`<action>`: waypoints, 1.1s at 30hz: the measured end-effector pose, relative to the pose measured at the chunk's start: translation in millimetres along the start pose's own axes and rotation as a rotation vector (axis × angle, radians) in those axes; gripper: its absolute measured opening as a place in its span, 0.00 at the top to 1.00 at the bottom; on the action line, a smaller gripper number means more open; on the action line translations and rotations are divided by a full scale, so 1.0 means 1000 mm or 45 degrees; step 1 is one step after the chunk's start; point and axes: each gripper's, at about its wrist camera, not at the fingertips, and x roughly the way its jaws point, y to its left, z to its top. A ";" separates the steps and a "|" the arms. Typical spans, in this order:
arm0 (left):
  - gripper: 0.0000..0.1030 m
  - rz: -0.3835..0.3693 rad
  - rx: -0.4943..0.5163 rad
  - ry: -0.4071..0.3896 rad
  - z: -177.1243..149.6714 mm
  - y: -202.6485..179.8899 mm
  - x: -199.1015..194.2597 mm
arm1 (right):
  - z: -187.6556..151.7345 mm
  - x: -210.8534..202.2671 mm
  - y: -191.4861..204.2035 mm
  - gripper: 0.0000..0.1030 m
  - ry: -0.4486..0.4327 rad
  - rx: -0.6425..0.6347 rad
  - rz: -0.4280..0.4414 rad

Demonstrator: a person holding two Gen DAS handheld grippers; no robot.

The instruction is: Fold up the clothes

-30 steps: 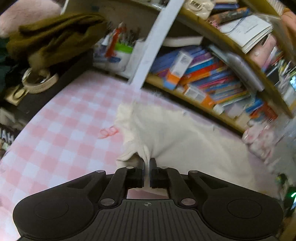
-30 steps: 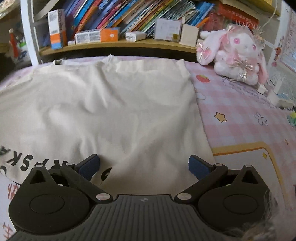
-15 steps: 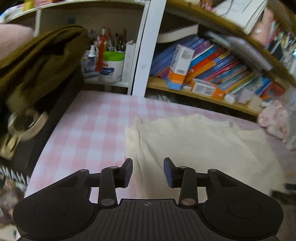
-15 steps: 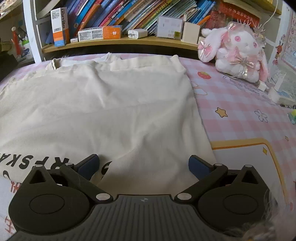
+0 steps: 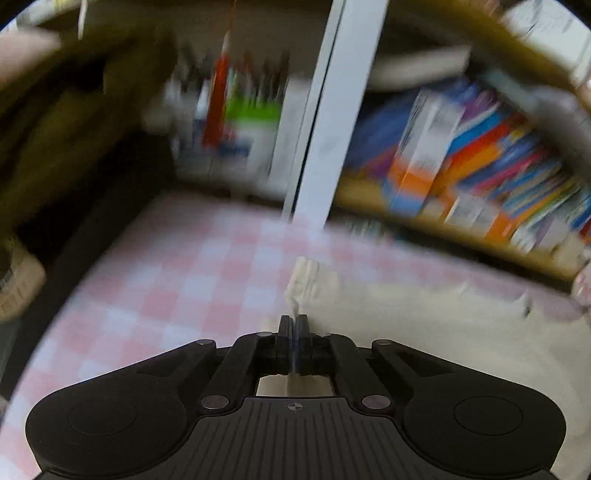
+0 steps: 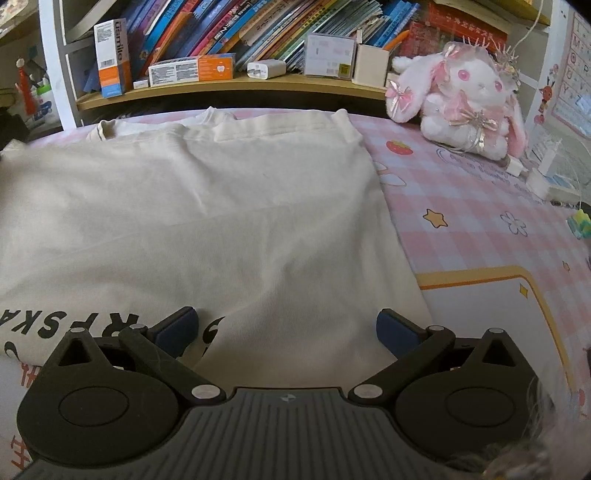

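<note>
shirt: cream tee with black lettering lying flat on my pink checked cloth | lettering sitting at 8 o'clock in my right view | collar at 11 o'clock, by the shelf | one edge bunching up at 12 o'clock of my left claw, blurred

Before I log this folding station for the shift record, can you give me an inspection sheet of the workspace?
Surface: pink checked tablecloth with star and flower prints.
Job's things: cream T-shirt spread flat, black lettering at its near left edge.
Clutter: plush rabbit at the far right; white charger beside it.
Grippers: left claw shut on a pinch of the T-shirt's edge; right claw open, jaws wide apart over the shirt.
Cables: white cord hanging by the shelf upright.
Surroundings: bookshelf with books and boxes behind the table; left view motion-blurred.
</note>
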 end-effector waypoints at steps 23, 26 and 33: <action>0.47 -0.396 0.187 0.036 -0.083 -0.080 -0.105 | 0.002 -0.010 0.001 0.00 0.051 -0.002 -0.044; 0.45 -0.386 0.186 0.099 -0.105 -0.095 -0.107 | 0.001 -0.023 -0.009 0.00 0.022 0.034 -0.061; 0.39 -0.243 0.149 0.138 -0.125 -0.123 -0.112 | -0.009 -0.029 -0.046 0.00 0.086 0.109 0.022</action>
